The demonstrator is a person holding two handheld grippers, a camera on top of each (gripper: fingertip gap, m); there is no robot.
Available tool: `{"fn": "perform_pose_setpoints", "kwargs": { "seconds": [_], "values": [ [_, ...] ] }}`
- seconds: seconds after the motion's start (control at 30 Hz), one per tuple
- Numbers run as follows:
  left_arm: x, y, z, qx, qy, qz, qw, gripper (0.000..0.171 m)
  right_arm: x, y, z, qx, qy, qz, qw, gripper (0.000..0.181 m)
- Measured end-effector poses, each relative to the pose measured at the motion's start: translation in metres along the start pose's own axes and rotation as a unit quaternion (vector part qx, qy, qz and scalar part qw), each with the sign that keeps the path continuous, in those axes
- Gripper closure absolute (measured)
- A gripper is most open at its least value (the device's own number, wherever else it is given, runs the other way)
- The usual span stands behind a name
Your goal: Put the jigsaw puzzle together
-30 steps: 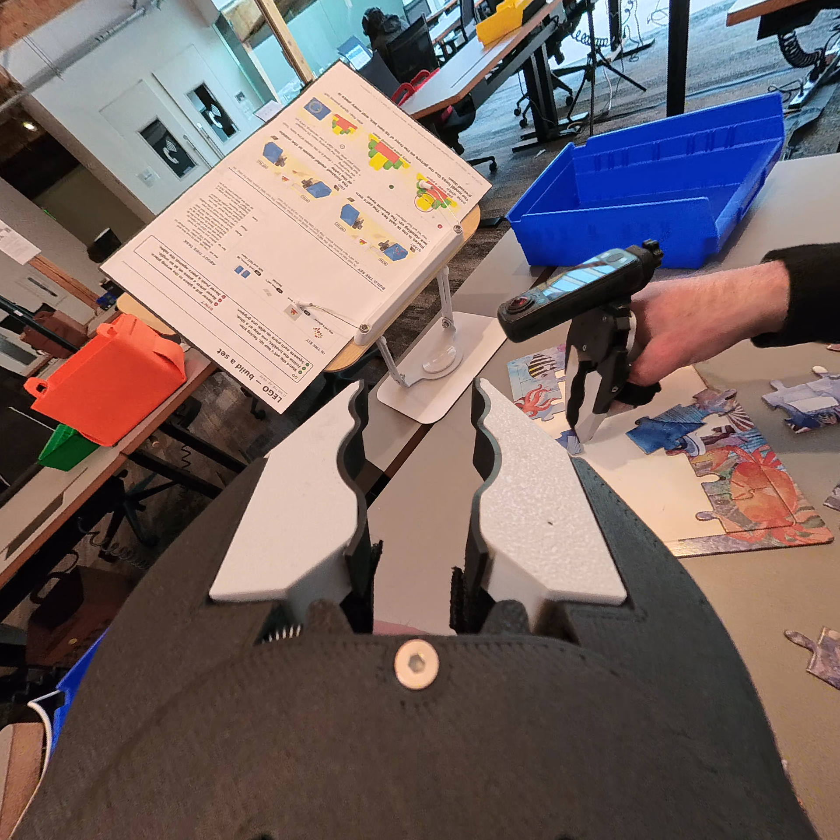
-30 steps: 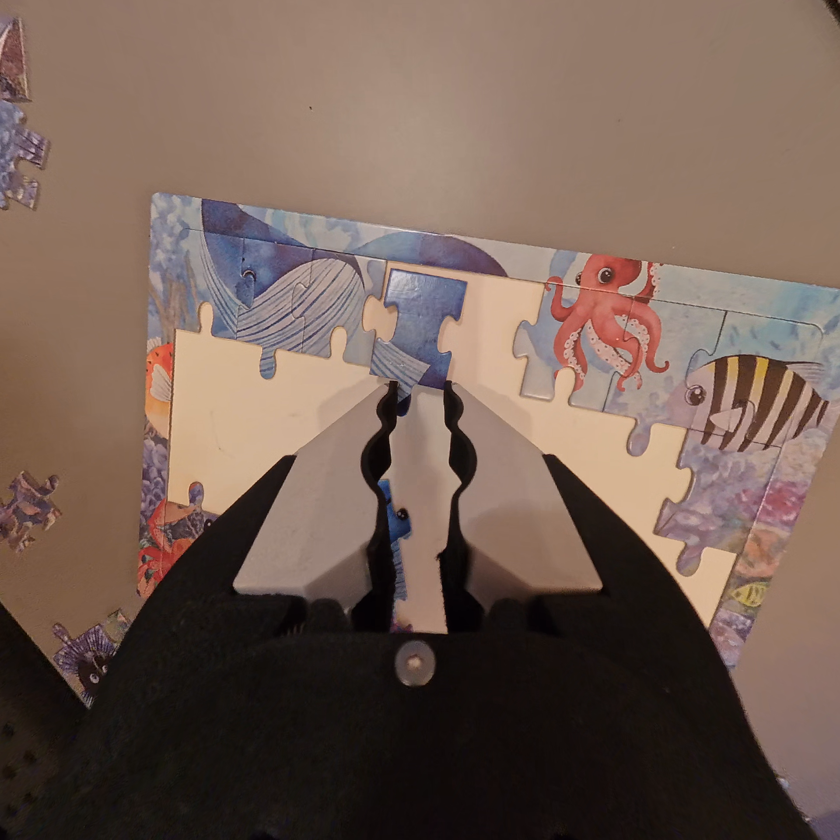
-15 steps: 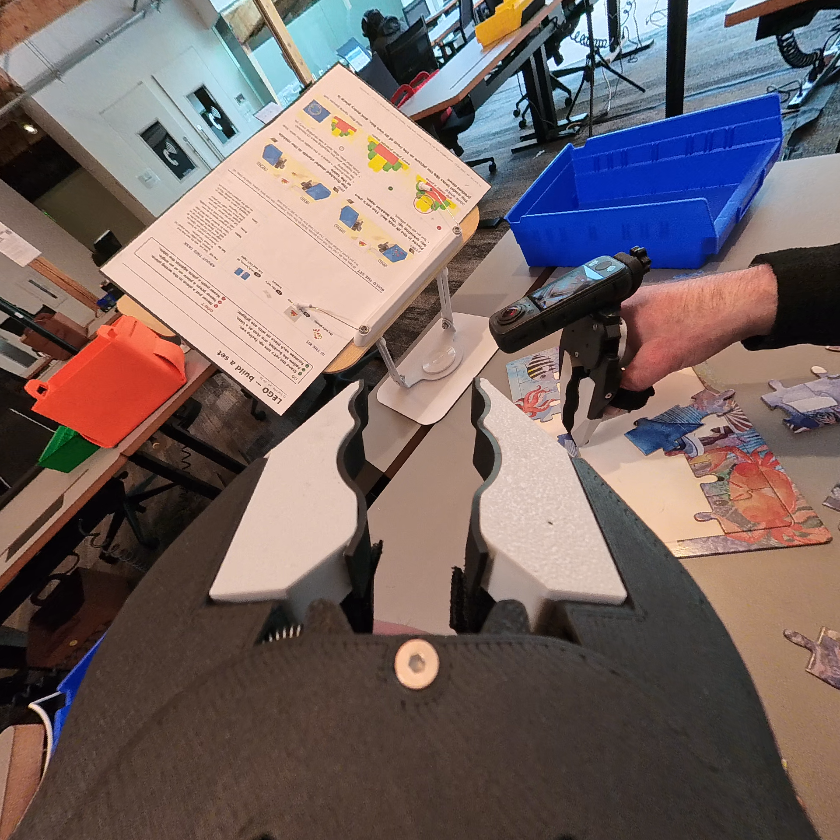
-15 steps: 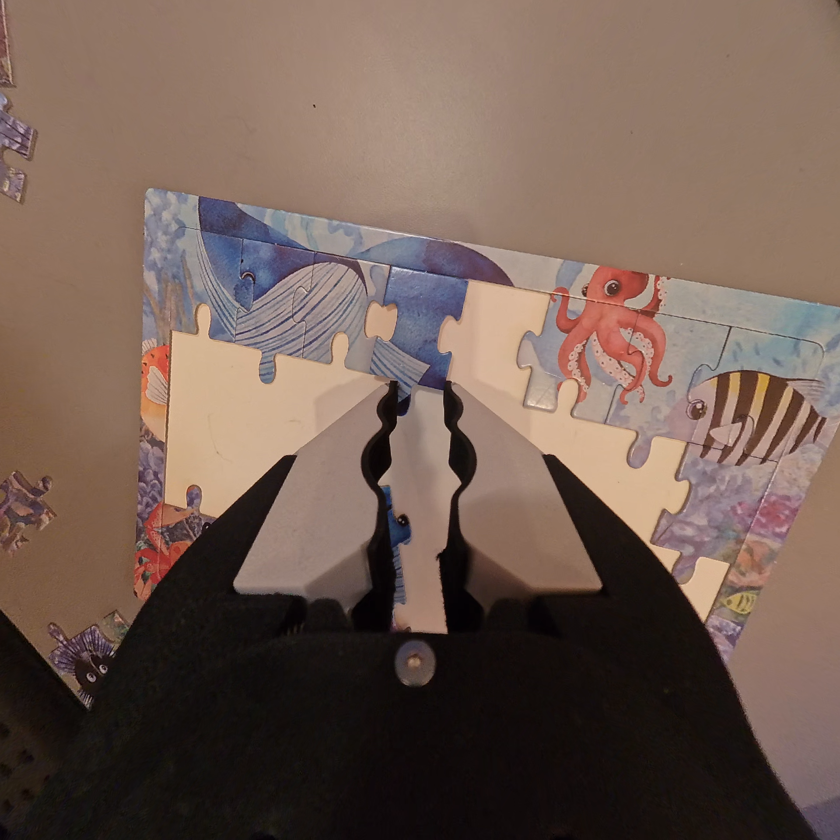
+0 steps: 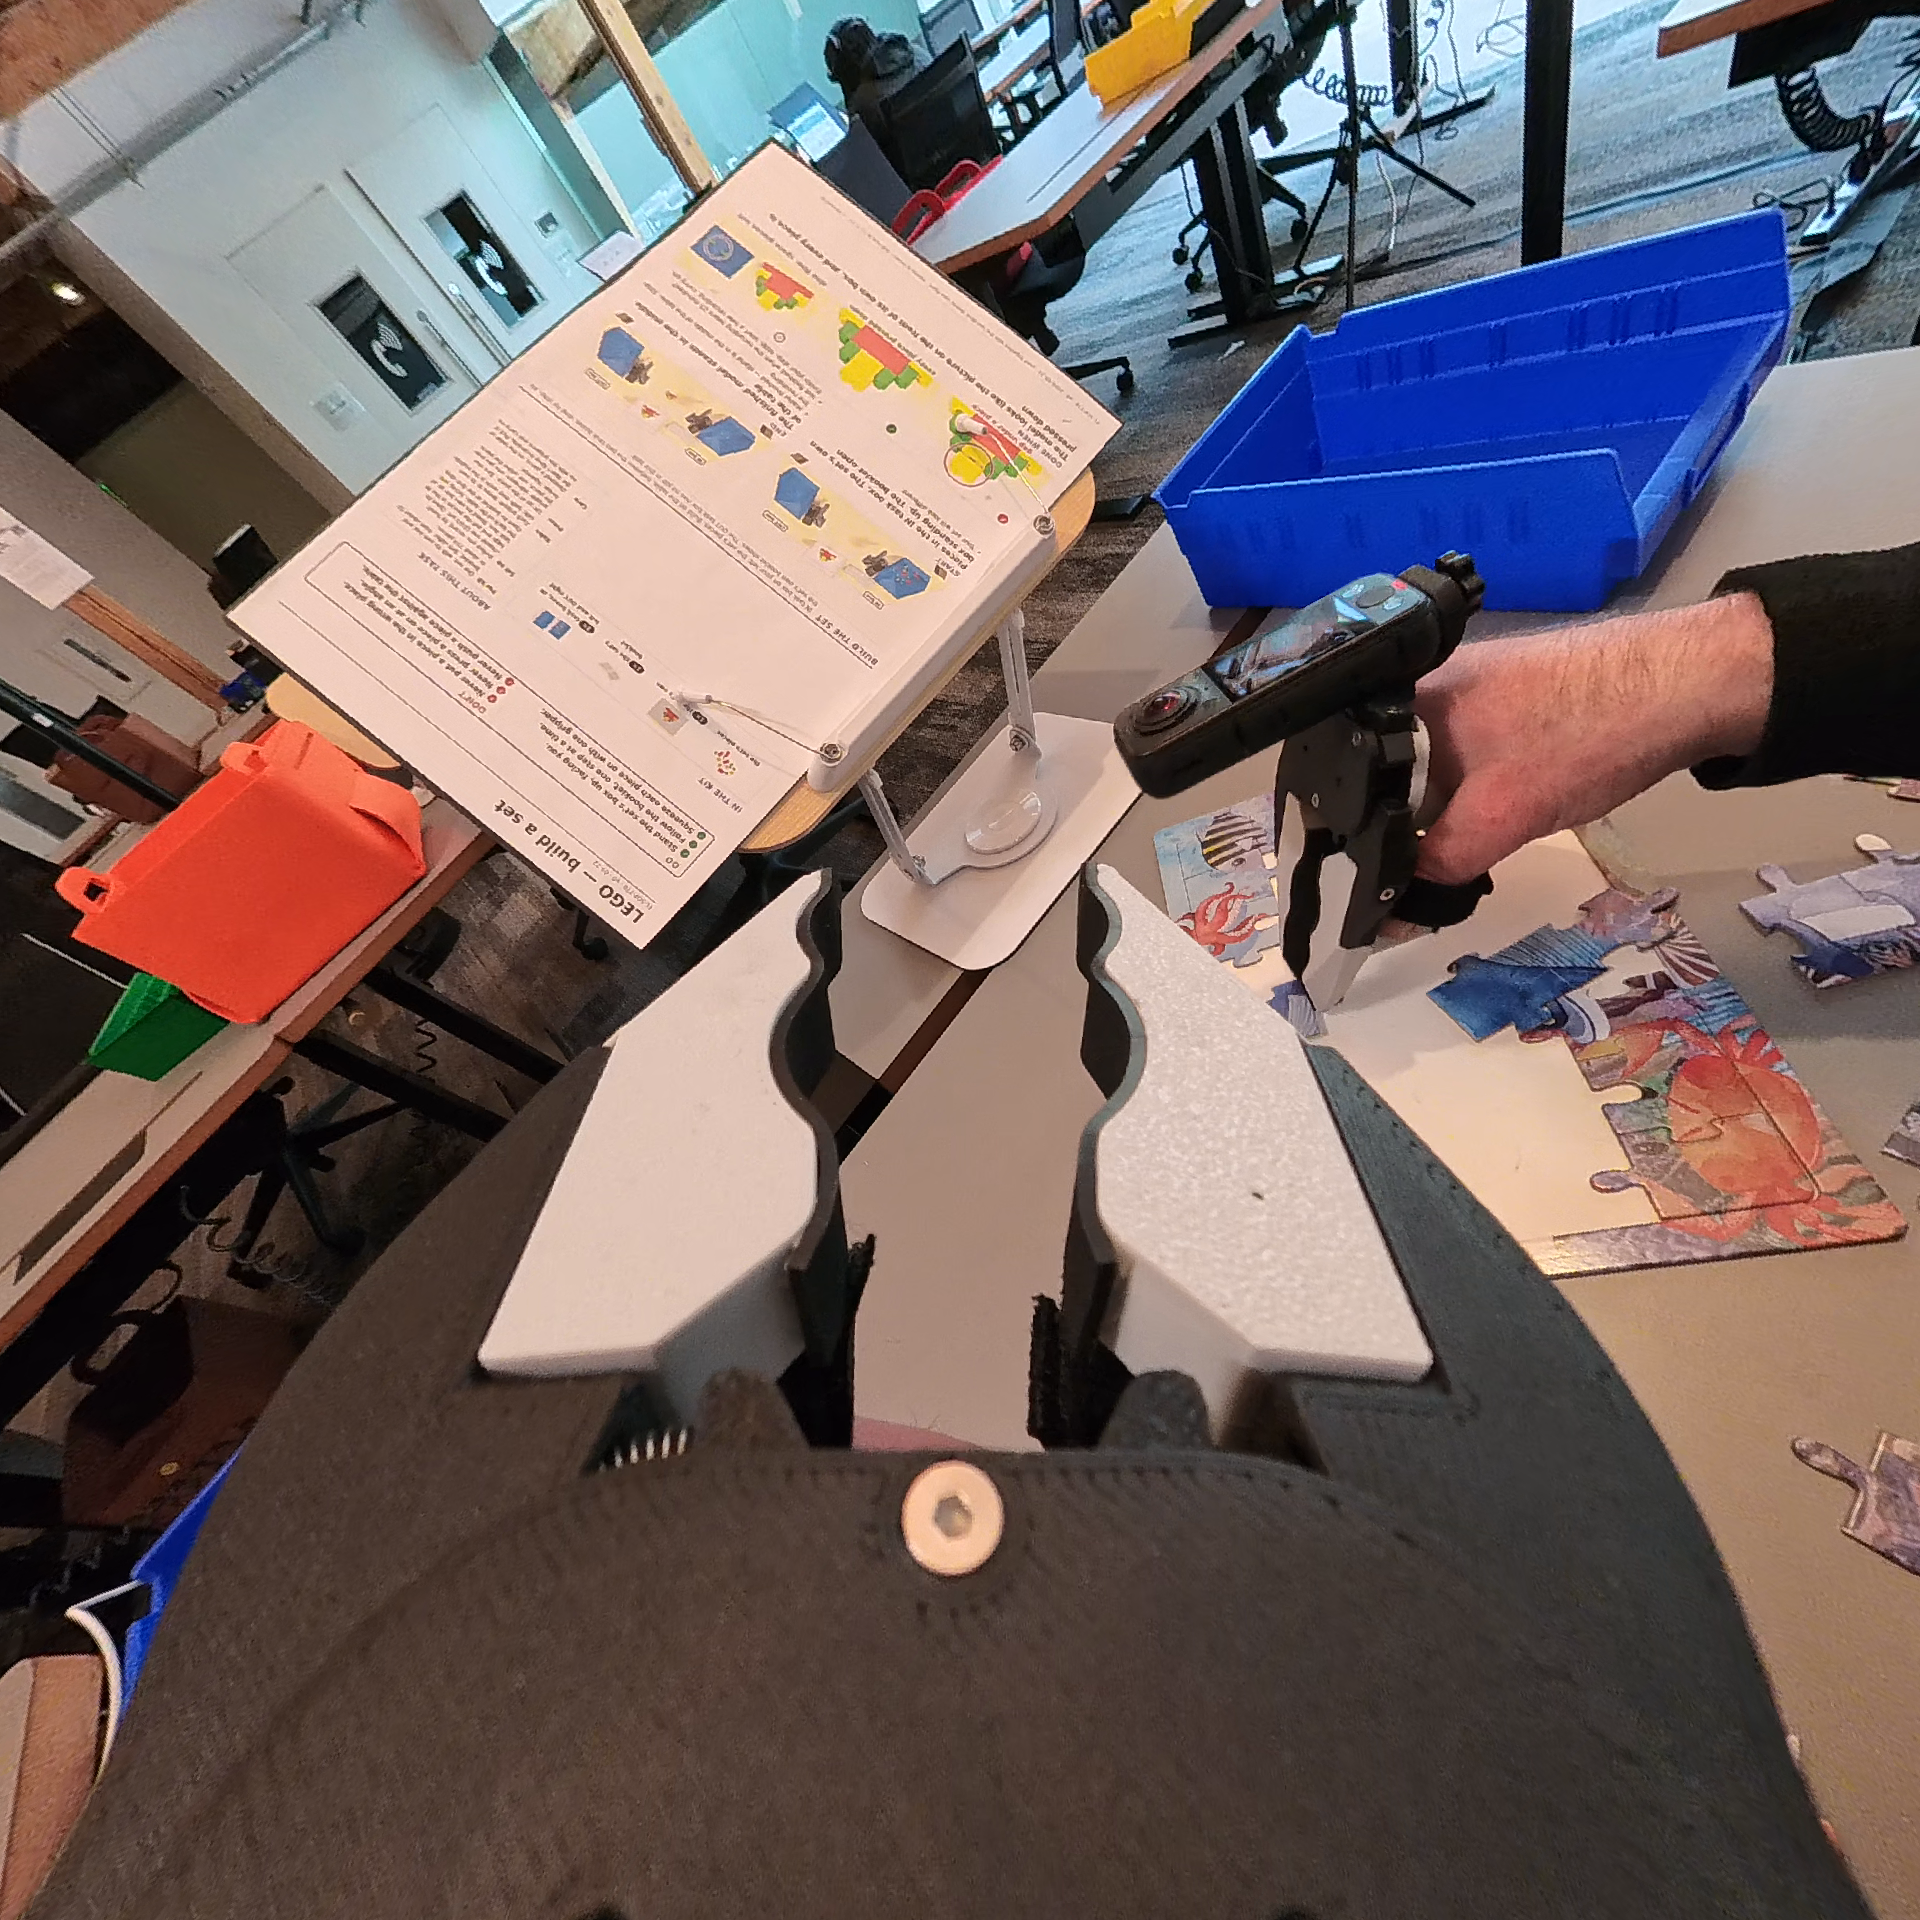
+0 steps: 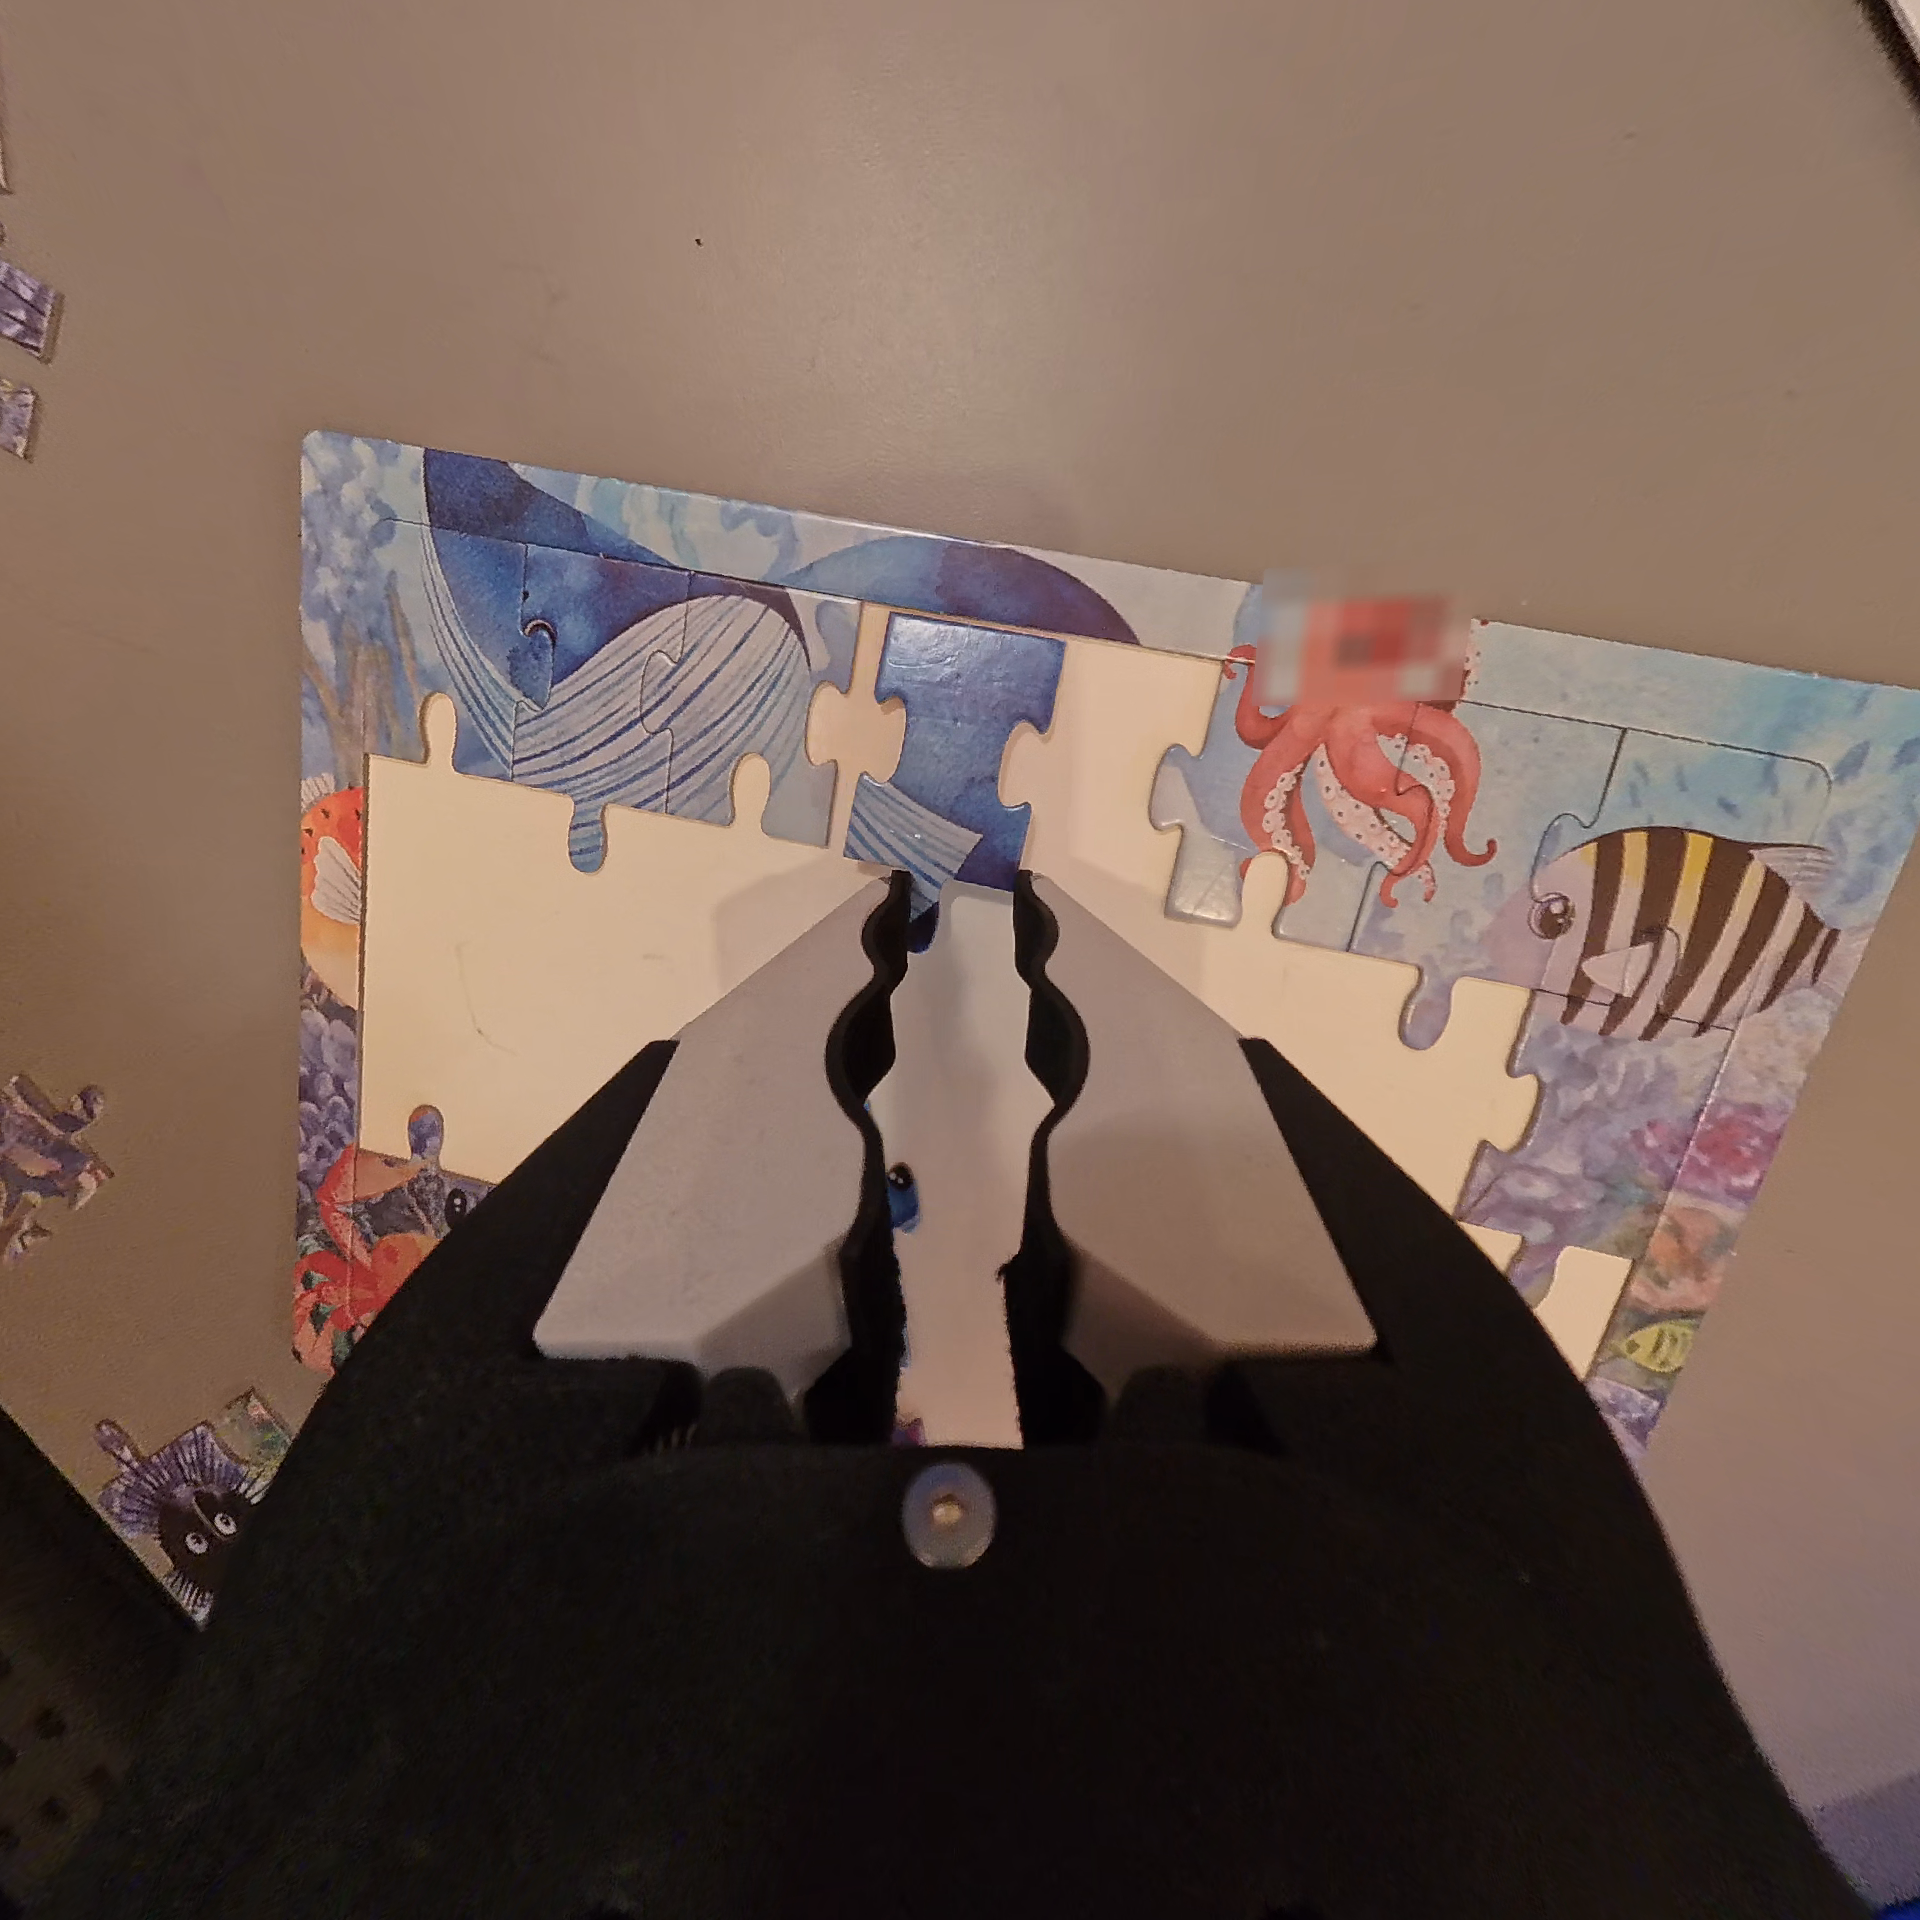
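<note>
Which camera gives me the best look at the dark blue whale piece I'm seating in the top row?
The right wrist view: the dark blue whale piece lies right ahead of the right gripper, seen from above with gaps on both sides. The left wrist view shows only a sliver of it under that gripper's fingertips.

The left wrist view looks level across the desk (image 5: 987,1174) edge toward the room; the right wrist view looks steeply down, close over the puzzle tray (image 6: 1039,582) — both share that tray (image 5: 1455,1112), seen farther off from the left.
</note>
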State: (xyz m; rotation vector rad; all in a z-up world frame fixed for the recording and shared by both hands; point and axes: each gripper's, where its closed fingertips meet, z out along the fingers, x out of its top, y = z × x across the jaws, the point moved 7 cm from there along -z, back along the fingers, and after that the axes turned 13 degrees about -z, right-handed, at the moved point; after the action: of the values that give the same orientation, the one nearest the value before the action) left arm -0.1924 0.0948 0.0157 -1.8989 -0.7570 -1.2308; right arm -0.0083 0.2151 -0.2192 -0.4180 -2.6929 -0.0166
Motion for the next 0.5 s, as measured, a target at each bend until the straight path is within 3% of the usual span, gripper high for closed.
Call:
{"fn": "perform_pose_setpoints", "kwargs": {
  "seconds": [0.5],
  "values": [
    [-0.0002,0.0003,0.0012,-0.001,-0.001,0.001,1.000,0.128,-0.0017,0.0081,0.0025,-0.001,-0.002,0.007,1.000,0.163]
  ]
}}
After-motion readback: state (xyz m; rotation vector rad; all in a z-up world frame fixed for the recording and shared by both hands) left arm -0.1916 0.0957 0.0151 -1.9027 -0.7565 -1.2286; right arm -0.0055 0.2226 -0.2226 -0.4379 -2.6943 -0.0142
